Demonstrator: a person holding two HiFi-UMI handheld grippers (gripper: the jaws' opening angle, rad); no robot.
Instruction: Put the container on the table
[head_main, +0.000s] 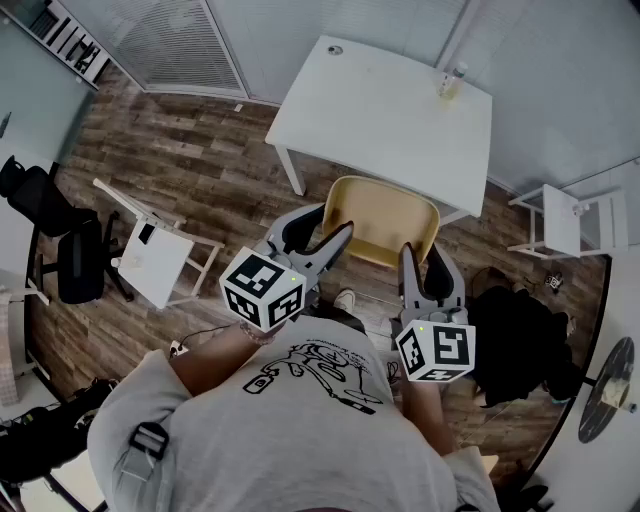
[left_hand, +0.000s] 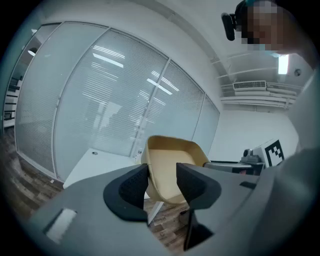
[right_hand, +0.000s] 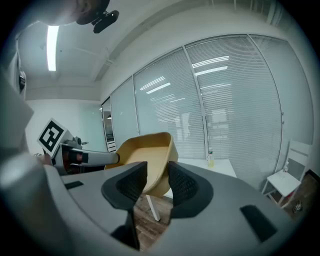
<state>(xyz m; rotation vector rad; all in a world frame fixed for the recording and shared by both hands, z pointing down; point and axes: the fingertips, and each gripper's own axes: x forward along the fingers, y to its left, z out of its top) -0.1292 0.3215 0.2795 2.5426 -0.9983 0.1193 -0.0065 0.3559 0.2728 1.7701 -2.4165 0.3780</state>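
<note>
shirt: grey printed T-shirt (head_main: 300, 420) fills bottom centre of the head view, closest to the lens
left gripper: (head_main: 330, 222) centre frame, jaws spread wide, nothing between the pads (left_hand: 131, 186); only the chair shows through the gap, far behind
right gripper: (head_main: 423, 262) just right of centre, jaws apart, gap narrower than the left's, empty (right_hand: 157, 182)
marker cubes: left cube (head_main: 263, 288), right cube (head_main: 436, 350), both just above the shirt
chair: yellow shell chair (head_main: 385, 220) directly beyond both grippers, tucked at the table's near edge
table: white table (head_main: 380, 110), upper centre
container: small clear bottle-type container (head_main: 452, 80), upright on the table near its far right corner, upper right of frame; well apart from both grippers; also in the right gripper view (right_hand: 210, 159)
side table: small white side table (head_main: 155, 262), left of frame, on the wood floor
</note>
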